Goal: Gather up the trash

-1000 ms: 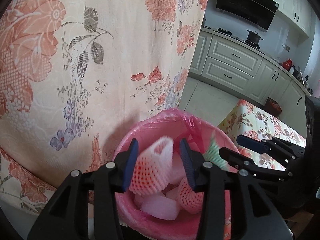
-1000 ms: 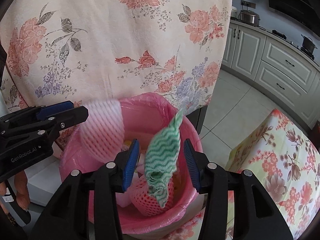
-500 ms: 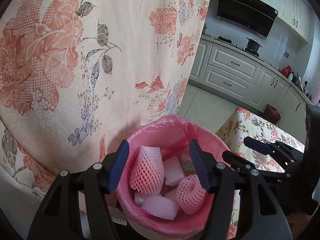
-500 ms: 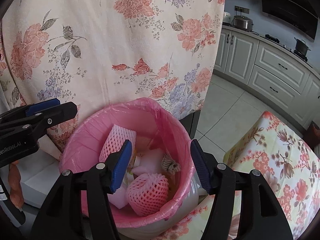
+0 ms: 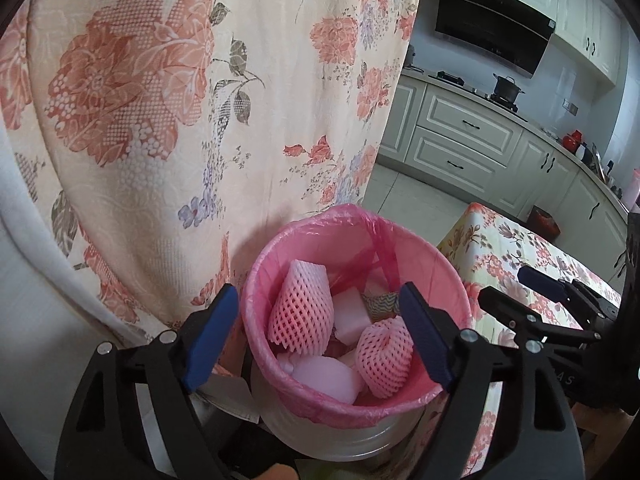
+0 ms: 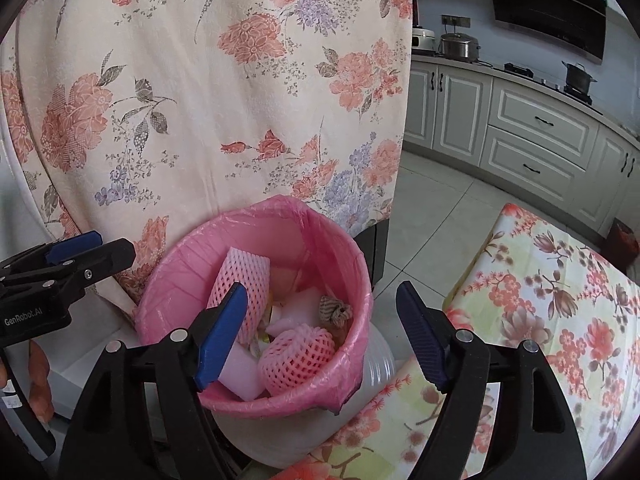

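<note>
A white bin with a pink liner (image 5: 308, 240) (image 6: 256, 224) stands below both grippers. Inside lie a tall pink foam net (image 5: 302, 308) (image 6: 244, 276), a rounder pink foam net (image 5: 384, 354) (image 6: 296, 354), white foam pieces (image 5: 322, 376) and a crumpled green-striped cloth (image 5: 380, 304) (image 6: 334, 310). My left gripper (image 5: 320, 340) hangs over the bin, its jaws opening, with nothing pressed between the blue pads. My right gripper (image 6: 322, 334) is over the bin's right side, jaws opening too and holding nothing. Each gripper shows at the edge of the other's view (image 5: 536, 300) (image 6: 76, 256).
A floral cloth (image 5: 180, 120) hangs right behind the bin. A surface with a floral cover (image 6: 560, 300) lies to the right. Kitchen cabinets (image 6: 532, 132), a hob with a pot (image 5: 506, 86) and tiled floor (image 6: 436, 216) lie beyond. A person's fingers (image 6: 38, 376) show at the left edge.
The left gripper released the pink foam net and the right one the green-striped cloth; both dropped into the bin. Both pairs of jaws widened and both grippers drew back from the bin.
</note>
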The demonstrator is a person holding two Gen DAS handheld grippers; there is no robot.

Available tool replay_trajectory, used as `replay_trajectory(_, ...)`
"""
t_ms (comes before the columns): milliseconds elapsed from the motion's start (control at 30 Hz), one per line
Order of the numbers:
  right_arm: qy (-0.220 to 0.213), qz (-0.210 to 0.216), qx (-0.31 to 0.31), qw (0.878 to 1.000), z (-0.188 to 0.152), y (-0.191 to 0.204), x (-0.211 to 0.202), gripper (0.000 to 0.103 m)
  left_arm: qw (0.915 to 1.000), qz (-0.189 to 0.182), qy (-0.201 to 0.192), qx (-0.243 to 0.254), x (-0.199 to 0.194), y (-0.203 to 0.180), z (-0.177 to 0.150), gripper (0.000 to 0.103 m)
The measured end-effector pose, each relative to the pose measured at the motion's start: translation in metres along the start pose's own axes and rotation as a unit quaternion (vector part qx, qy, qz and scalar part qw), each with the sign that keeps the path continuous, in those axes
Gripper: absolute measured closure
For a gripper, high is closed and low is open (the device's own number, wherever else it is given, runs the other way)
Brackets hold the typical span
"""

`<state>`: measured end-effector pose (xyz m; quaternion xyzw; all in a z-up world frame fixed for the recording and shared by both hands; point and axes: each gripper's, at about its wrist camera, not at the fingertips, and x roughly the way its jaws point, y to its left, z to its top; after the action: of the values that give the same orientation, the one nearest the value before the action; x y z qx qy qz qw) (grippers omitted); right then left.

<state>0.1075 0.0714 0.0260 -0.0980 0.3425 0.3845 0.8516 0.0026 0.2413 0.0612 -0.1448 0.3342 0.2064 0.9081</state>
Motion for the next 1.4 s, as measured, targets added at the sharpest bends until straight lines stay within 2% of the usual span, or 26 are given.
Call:
replay_trajectory(167, -0.002, -0.002, 0.012, 1.000, -0.017, -0.001, -0.015, 0.027, 0.9999, -0.009, 0.004, 0.002, -0.014, -0.001, -0.015, 0.016)
replay_trajectory(467, -0.018, -0.011, 0.015, 1.000, -0.044, 0.001, -0.046, 0.023, 0.9996, 0.006, 0.016, 0.023, -0.034, -0.004, -0.044, 0.008)
replay_trajectory(700, -0.025, -0.004, 0.006, 1.000, -0.052, 0.011, -0.058, 0.019, 0.9993, 0.001, 0.016, 0.033, -0.045, 0.002, -0.056, 0.006)
replay_trajectory(1400, -0.027, -0.003, -0.002, 1.000, -0.054, 0.018, -0.064, 0.019, 0.9990, -0.010, 0.022, 0.039, -0.043, -0.001, -0.063, 0.006)
